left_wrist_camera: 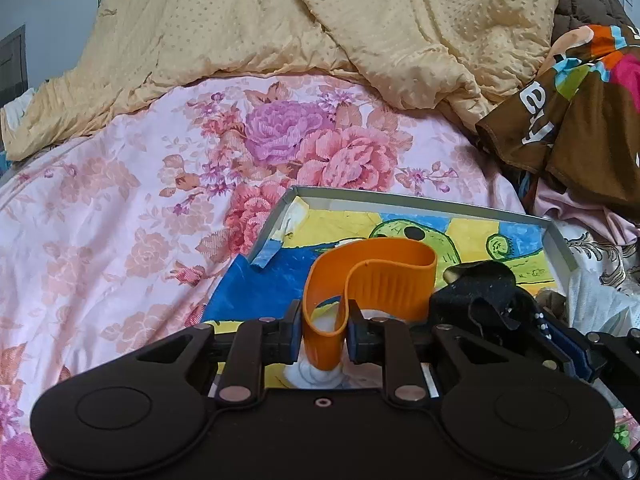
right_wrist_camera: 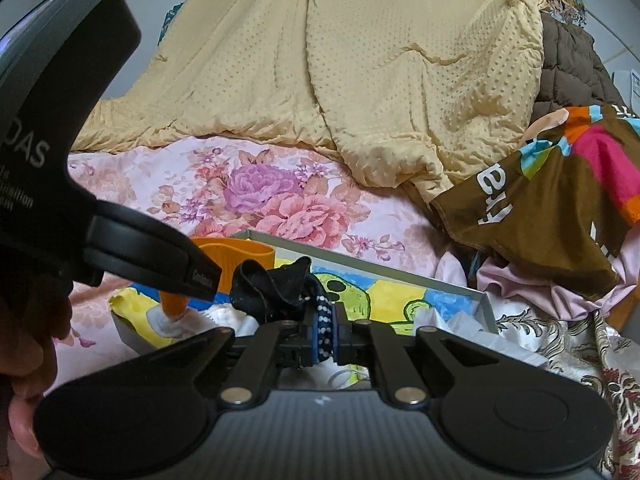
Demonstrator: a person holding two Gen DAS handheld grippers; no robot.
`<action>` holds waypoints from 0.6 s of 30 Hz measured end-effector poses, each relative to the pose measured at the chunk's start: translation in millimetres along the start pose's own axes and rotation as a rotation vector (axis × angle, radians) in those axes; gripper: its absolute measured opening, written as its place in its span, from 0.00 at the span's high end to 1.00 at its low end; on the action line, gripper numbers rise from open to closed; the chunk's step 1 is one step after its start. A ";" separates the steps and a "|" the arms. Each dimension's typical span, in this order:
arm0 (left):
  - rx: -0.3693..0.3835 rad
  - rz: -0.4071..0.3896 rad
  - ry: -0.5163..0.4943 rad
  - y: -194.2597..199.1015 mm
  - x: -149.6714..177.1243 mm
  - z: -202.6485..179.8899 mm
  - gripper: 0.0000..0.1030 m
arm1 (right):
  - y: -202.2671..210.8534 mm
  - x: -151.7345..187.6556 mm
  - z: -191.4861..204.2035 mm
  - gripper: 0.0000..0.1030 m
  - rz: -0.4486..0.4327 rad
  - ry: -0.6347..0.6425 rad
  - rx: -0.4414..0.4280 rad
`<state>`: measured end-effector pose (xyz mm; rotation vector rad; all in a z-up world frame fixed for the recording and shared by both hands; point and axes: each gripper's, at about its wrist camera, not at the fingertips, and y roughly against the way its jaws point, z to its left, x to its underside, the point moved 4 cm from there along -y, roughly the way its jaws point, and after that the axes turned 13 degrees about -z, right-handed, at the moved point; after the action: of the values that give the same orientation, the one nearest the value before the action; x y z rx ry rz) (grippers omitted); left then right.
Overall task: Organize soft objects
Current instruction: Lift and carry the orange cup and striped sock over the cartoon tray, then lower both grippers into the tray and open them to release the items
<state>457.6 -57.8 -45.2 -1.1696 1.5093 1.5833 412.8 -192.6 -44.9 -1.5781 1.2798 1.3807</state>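
Observation:
My left gripper point(left_wrist_camera: 323, 334) is shut on a bent orange silicone sleeve point(left_wrist_camera: 372, 276), held above a shallow grey box lid point(left_wrist_camera: 558, 246) lined with a blue, yellow and green painting. My right gripper point(right_wrist_camera: 323, 338) is shut on a black cloth with white dots point(right_wrist_camera: 276, 288), held over the same box lid point(right_wrist_camera: 486, 304). The black cloth also shows at the right of the left wrist view point(left_wrist_camera: 480, 300), close beside the orange sleeve. The orange sleeve shows at the left in the right wrist view point(right_wrist_camera: 236, 258), partly behind the left gripper's body. A white soft item point(left_wrist_camera: 320, 376) lies under the sleeve.
The box lid rests on a pink floral bedsheet point(left_wrist_camera: 120, 208). A rumpled yellow dotted quilt point(left_wrist_camera: 360, 24) fills the back. A brown multicoloured garment point(left_wrist_camera: 580, 120) and pale pink clothing point(right_wrist_camera: 532, 280) pile up at the right.

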 end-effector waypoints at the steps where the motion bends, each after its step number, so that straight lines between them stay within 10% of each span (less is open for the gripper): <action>1: -0.002 0.001 0.005 -1.6 1.6 0.5 0.77 | -1.1 1.7 -0.3 0.93 0.005 -0.002 0.002; 18: -0.007 0.020 0.049 -8.6 11.4 4.2 0.73 | -6.7 6.7 -8.7 0.89 0.050 -0.055 0.016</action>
<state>460.2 -54.0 -59.3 -1.2091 1.5521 1.5851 421.6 -200.2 -50.3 -1.4959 1.3028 1.4313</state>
